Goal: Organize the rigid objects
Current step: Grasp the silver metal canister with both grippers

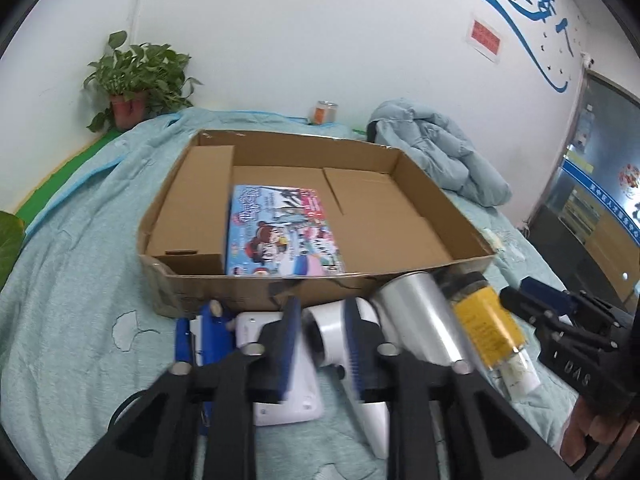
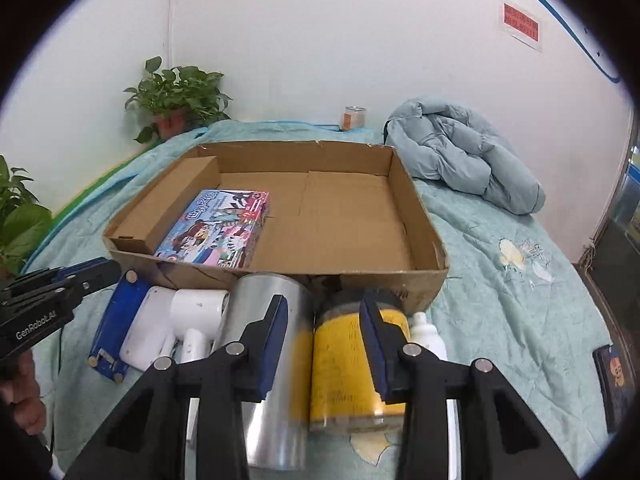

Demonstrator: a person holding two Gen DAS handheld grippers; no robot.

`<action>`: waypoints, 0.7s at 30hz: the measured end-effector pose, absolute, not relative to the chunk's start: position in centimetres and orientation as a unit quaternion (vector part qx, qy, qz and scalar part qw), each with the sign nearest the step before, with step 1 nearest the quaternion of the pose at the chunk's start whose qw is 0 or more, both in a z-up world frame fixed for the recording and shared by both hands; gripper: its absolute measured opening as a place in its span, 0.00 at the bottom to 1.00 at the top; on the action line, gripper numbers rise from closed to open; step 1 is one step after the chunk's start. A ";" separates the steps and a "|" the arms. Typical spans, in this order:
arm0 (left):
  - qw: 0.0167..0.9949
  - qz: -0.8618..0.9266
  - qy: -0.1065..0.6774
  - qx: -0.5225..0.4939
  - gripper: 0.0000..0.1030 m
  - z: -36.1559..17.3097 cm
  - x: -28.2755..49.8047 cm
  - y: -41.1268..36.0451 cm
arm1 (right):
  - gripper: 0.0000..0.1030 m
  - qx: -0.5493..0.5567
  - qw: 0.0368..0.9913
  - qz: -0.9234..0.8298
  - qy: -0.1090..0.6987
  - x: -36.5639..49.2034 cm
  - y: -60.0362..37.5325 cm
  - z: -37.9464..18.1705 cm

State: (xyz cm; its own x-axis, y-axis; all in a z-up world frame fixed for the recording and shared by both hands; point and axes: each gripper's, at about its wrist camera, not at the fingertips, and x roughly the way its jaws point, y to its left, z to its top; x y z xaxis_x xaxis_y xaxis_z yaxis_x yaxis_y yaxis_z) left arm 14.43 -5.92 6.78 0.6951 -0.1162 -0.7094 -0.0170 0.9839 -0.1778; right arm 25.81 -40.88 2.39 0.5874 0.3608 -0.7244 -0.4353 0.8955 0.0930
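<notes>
A shallow cardboard tray (image 2: 424,216) on the pale green quilt (image 2: 500,300) holds a brown carton (image 2: 168,204) and colourful toy box (image 2: 216,228). Before it lie a silver can (image 2: 264,320), yellow-labelled jar (image 2: 344,360) and white hairdryer (image 1: 332,332). The left gripper (image 1: 320,344) and right gripper (image 2: 324,344) hover part-open, gripping nothing.

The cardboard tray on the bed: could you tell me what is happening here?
A person holds a gripper in each hand. The left gripper hangs above a white hair dryer, the right gripper above a yellow-labelled jar; neither grips anything. A colourful toy box already lies in the open cardboard tray.
</notes>
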 end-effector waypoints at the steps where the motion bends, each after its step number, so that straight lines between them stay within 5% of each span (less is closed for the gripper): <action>1: 0.916 -0.030 0.392 -0.086 0.85 6.8 14.3 -6.2 | 0.43 -0.047 0.885 0.238 0.396 25.6 -40.8 2.4; 2: 0.916 -0.033 0.389 -0.095 0.99 6.9 14.1 -6.4 | 0.65 -0.049 0.882 0.250 0.397 25.2 -40.9 2.4; 3: 0.917 -0.039 0.380 -0.112 0.99 7.1 13.8 -6.5 | 0.90 -0.047 0.880 0.260 0.395 24.8 -41.1 2.4; 4: 0.914 -0.048 0.384 -0.121 0.99 7.0 13.7 -6.5 | 0.95 -0.042 0.879 0.270 0.392 24.4 -41.2 2.4; 21: 0.818 -0.199 0.506 -0.189 0.98 2.2 18.0 -12.0 | 0.96 0.163 0.751 0.320 0.554 24.0 -45.9 -3.6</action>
